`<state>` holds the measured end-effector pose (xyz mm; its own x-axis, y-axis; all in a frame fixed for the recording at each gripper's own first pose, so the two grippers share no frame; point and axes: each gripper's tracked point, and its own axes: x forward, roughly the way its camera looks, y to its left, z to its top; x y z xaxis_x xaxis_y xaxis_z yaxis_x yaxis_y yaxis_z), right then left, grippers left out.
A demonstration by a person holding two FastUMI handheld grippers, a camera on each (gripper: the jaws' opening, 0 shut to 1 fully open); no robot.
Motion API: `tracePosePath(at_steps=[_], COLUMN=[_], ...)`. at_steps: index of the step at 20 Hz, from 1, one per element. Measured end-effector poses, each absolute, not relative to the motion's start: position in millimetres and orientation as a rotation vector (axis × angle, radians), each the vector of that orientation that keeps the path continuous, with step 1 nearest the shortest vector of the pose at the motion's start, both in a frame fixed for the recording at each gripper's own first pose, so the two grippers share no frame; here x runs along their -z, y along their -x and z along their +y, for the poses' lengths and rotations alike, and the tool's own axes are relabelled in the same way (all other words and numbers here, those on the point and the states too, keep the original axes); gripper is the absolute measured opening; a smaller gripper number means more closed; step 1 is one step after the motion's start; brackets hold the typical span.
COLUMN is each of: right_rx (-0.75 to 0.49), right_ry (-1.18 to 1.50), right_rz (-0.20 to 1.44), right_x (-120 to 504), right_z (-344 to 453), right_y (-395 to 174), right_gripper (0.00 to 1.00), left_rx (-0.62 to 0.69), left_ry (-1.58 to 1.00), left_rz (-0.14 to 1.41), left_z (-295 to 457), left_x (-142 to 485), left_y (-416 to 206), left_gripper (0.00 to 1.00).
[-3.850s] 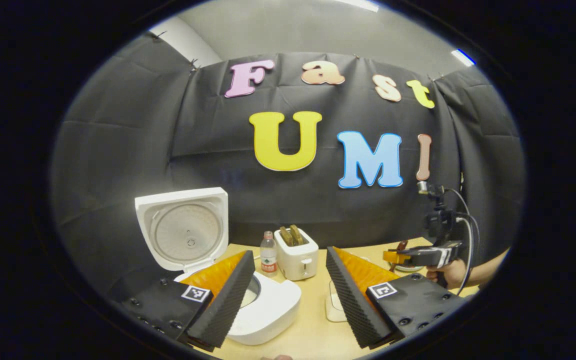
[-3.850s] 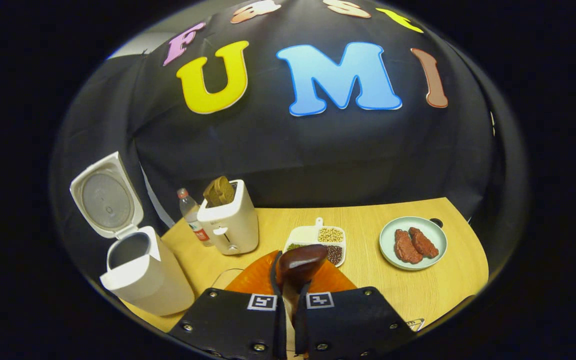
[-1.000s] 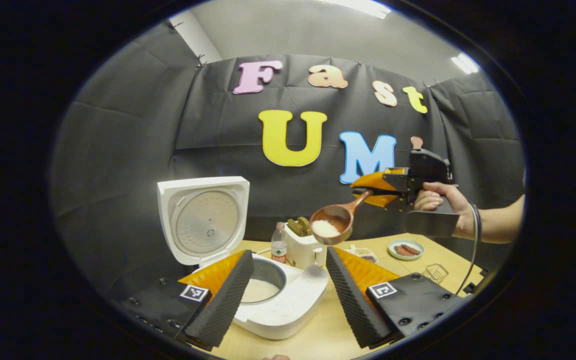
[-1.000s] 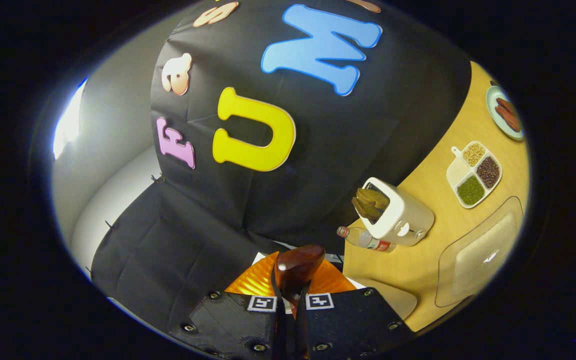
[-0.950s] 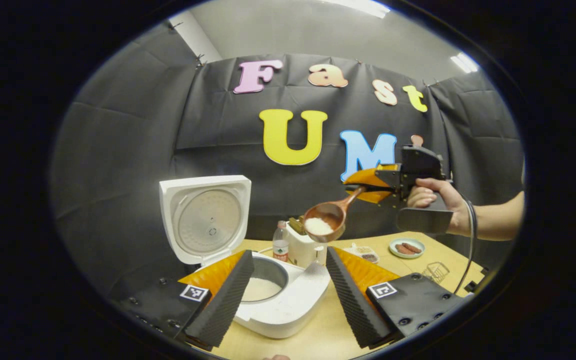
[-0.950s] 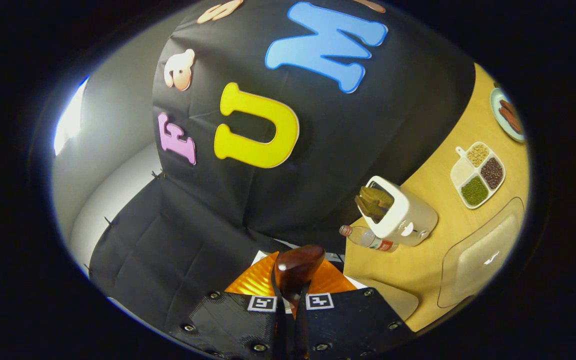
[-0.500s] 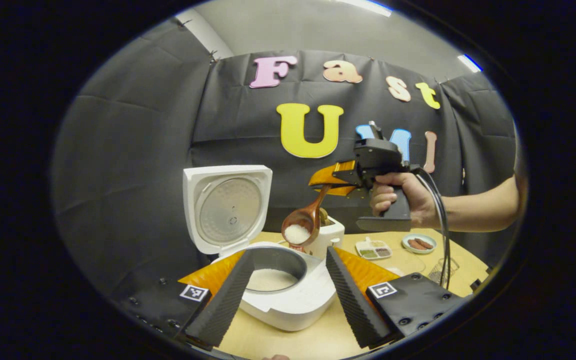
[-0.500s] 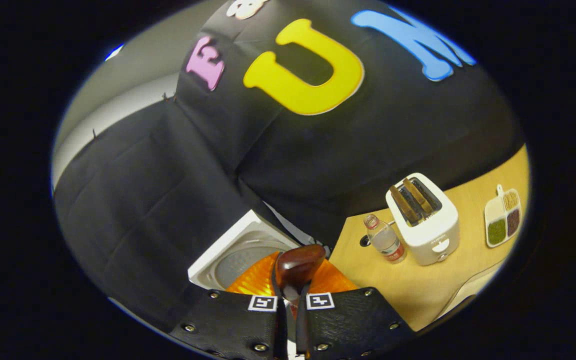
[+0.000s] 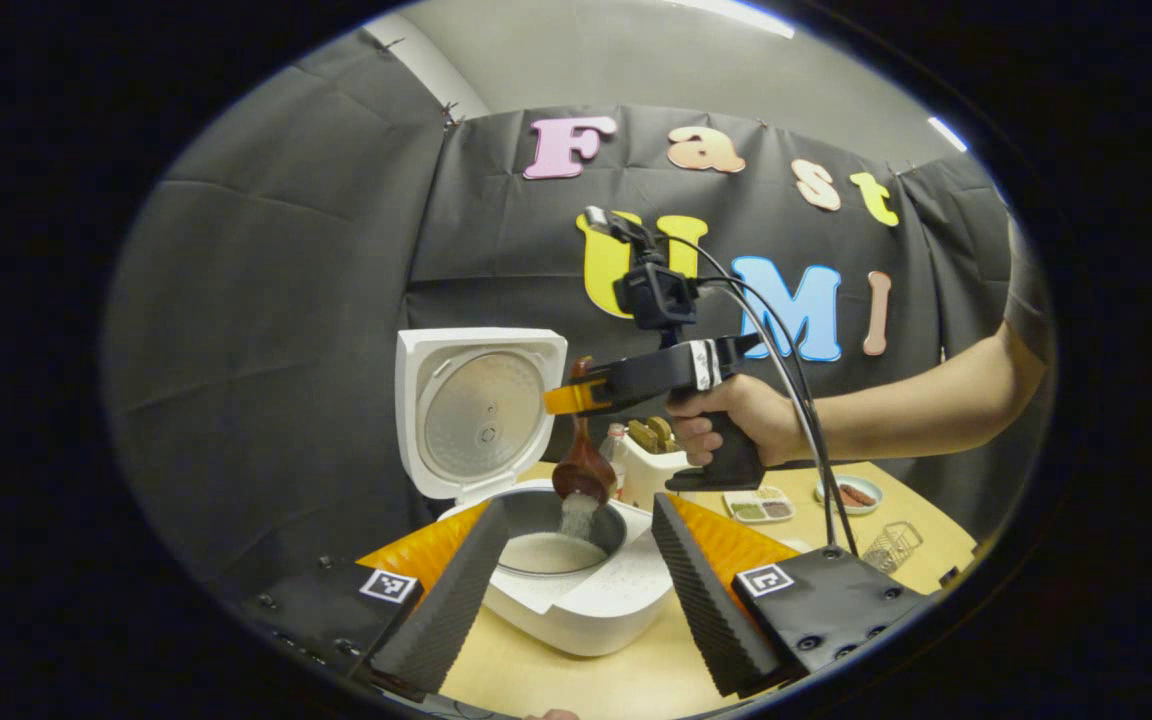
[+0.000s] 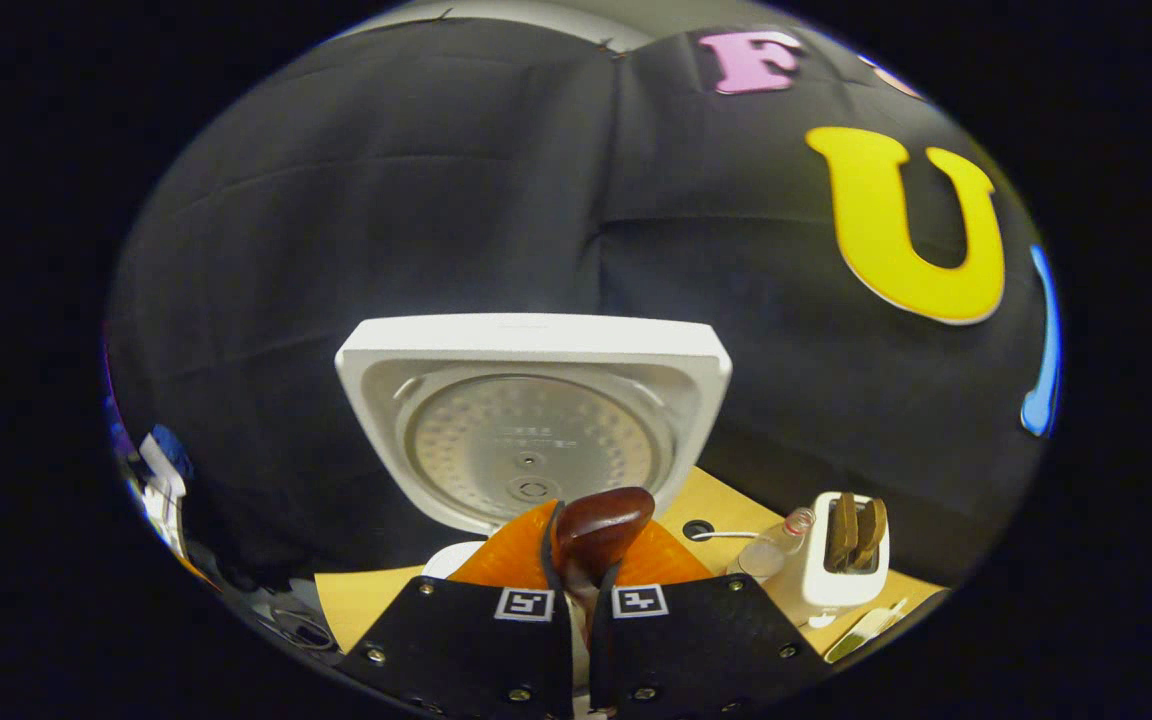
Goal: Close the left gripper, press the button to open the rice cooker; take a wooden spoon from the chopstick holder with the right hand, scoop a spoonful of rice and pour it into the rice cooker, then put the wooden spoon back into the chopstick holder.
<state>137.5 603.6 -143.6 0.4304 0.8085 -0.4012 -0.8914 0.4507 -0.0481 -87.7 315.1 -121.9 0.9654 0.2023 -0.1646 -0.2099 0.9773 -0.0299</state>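
Now, right gripper: clamping the wooden spoon, tipping rice down.
Rice cooker: sitting with lid up, spoon's bowl hanging above its pot.
Left gripper: fingers standing apart, holding nothing.

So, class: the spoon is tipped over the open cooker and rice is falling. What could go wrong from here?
1. The rice falls near the pot's back rim, so some grains may land on the rice cooker surround.
2. The wooden spoon hangs close to the raised lid; swinging back could knock it.
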Motion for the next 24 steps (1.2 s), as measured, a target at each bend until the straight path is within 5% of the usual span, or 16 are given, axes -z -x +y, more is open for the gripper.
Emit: tracePosePath(at_steps=[4, 7, 14, 24], right_rx=[-1.143, -1.126, -0.995, -0.780], right_ry=[0.299, 0.080, -0.541, -0.891], right_rz=[0.304, 0.373, 0.623, 0.668], right_x=[139.0, 125.2, 100.2, 111.0], right_z=[608.8, 600.7, 531.2, 433.4], right_y=[-127.3, -130.7, -174.2, -200.5], right_gripper=[0.07, 0.07, 0.07, 0.07], left_rx=[-0.220, -0.222, -0.150, -0.087], left_ry=[0.049, 0.053, 0.074, 0.104], left_rz=[0.160, 0.151, 0.127, 0.119], left_z=[313.6, 313.4, 277.7, 244.0], left_x=[121.4, 121.1, 110.5, 99.5], left_y=[90.1, 91.3, 81.6, 59.0], left_gripper=[1.00, 1.00, 1.00, 1.00])
